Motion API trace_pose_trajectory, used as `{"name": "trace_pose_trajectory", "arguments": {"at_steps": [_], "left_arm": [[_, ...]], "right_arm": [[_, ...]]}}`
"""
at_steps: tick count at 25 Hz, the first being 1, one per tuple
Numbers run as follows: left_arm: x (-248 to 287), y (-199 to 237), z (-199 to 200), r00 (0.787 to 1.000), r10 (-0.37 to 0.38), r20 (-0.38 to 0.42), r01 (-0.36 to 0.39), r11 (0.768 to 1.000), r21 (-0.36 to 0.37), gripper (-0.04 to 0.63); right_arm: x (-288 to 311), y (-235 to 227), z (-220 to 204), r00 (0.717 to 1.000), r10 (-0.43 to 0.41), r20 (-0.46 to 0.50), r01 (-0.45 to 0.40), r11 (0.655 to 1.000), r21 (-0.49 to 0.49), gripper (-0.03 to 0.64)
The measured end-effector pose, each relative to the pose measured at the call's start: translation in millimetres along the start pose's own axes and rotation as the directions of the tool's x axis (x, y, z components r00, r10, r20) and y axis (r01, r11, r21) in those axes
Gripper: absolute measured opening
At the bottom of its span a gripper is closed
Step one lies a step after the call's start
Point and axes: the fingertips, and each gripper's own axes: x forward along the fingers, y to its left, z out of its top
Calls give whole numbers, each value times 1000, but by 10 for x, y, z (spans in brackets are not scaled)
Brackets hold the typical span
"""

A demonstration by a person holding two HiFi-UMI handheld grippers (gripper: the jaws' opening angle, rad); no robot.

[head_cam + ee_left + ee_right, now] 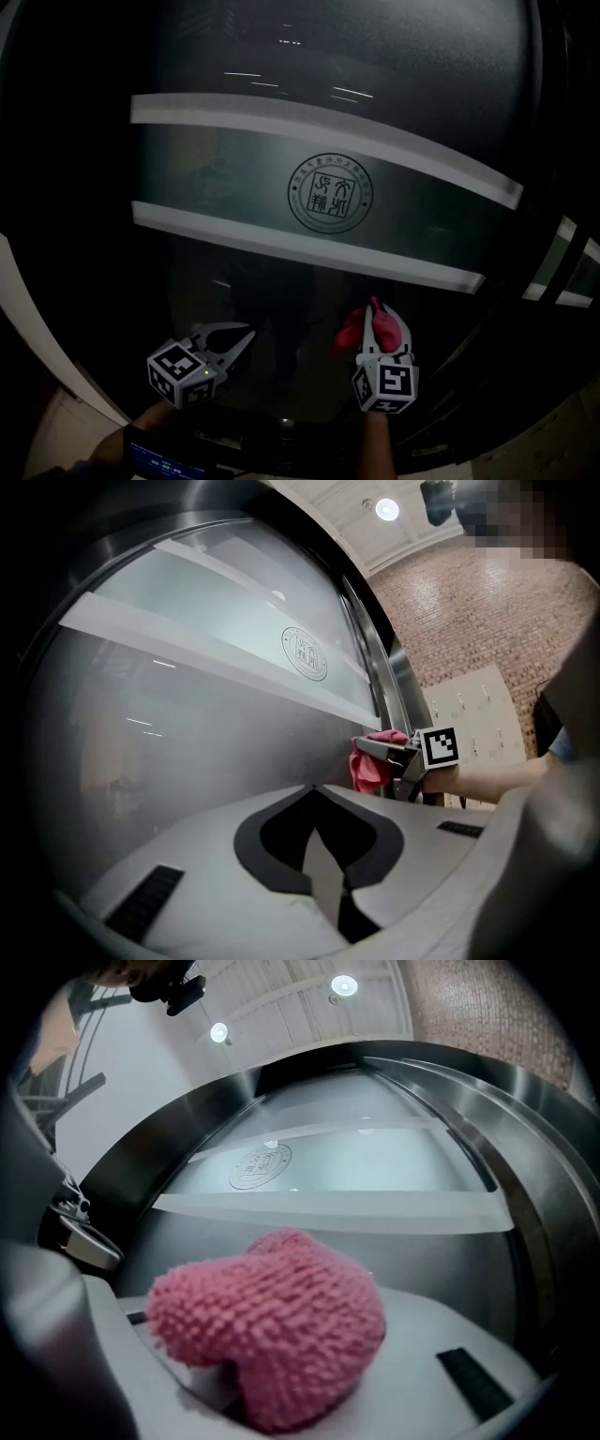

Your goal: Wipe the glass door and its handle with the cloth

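The glass door (pixel 234 272) fills the head view, dark and reflective, standing right in front of both grippers. The cloth (pixel 349 336), a pink nubby wad, sits in the right gripper (pixel 375 323), whose jaws are clamped on it. In the right gripper view the cloth (pixel 272 1326) bulges out past the jaws, with the pane straight ahead. The left gripper view shows it low on the door, below the lower frosted band (pixel 281 246) and near the metal frame (pixel 384 667) on the right side. It is at or just off the glass; I cannot tell whether it touches.

The left gripper (pixel 246 334) hangs beside the right one at about the same height. Its jaws are closed tip to tip with nothing between them, and they point at the pane.

My judgement is that the right hand does the wiping. The unwiped area lies mostly above and to the left of the cloth, so the strokes should go that way. I cannot make out a handle in any view.

Between the upper frosted band (pixel 281 127) and the lower one sits a round seal (pixel 324 194). It has stylised characters in the middle and a ring of tiny print, all too small to read. No brand shows.
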Motion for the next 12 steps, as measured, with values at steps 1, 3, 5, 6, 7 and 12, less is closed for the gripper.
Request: {"name": "trace_pose_trajectory", "arguments": {"at_steps": [1, 3, 5, 6, 7, 12], "left_arm": [[15, -12, -4, 1000, 0, 0, 0, 1000, -2, 8], [30, -16, -14, 1000, 3, -2, -3, 1000, -3, 8], [39, -1, -22, 1000, 11, -3, -11, 1000, -5, 8], [44, 4, -23, 1000, 13, -3, -13, 1000, -5, 8], [52, 4, -21, 1000, 14, -3, -14, 1000, -6, 8], [69, 2, -22, 1000, 10, 0, -10, 1000, -3, 8]], "right_arm": [[-44, -134, -19, 1000, -20, -8, 20, 1000, -10, 51], [-130, -389, -64, 998, -62, -23, 61, 998, -21, 51], [-189, -577, -100, 995, -94, -32, 93, 995, -23, 51], [-203, -631, -110, 994, -101, -35, 100, 995, -26, 51], [-207, -660, -117, 994, -104, -37, 102, 994, -31, 51], [-186, -628, -125, 995, -96, -38, 94, 995, -44, 51]]}}
